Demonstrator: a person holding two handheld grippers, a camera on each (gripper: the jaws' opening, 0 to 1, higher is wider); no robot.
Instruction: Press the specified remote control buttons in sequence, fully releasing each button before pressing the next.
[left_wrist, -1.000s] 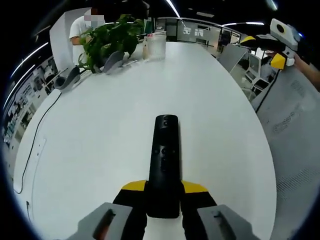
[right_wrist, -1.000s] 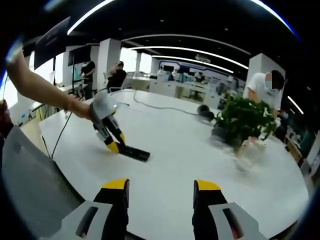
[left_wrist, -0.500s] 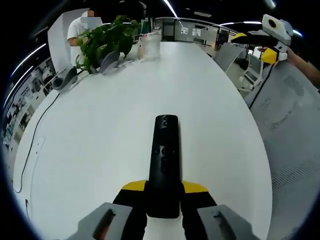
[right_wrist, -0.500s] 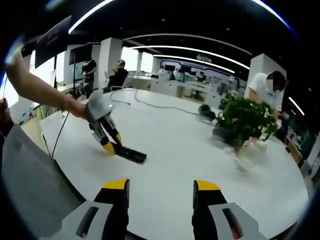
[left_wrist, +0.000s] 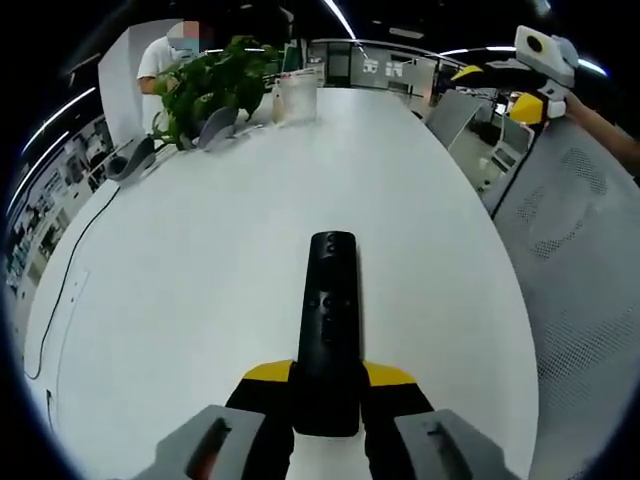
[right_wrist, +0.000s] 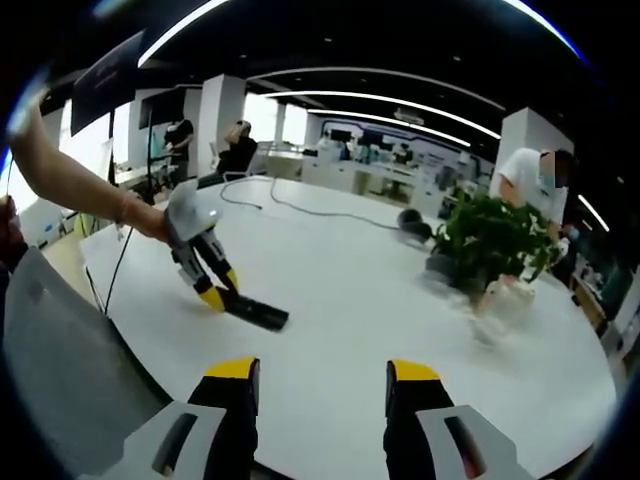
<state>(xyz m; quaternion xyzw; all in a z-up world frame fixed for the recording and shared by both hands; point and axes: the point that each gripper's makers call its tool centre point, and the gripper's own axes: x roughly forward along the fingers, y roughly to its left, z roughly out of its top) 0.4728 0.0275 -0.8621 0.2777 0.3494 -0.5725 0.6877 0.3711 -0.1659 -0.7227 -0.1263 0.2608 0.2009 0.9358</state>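
Between my left gripper's (left_wrist: 327, 400) yellow jaws sits the black remote (left_wrist: 329, 330), held tight by its near end, its far end pointing out over the white table (left_wrist: 200, 280). Far ahead of them is a green plant (left_wrist: 205, 85). My right gripper (right_wrist: 322, 385) holds nothing, its jaws wide apart, up above the table edge

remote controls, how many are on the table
1: a black remote control lies on the white table, its near end clamped between the left gripper jaws. It also shows in the right gripper view.
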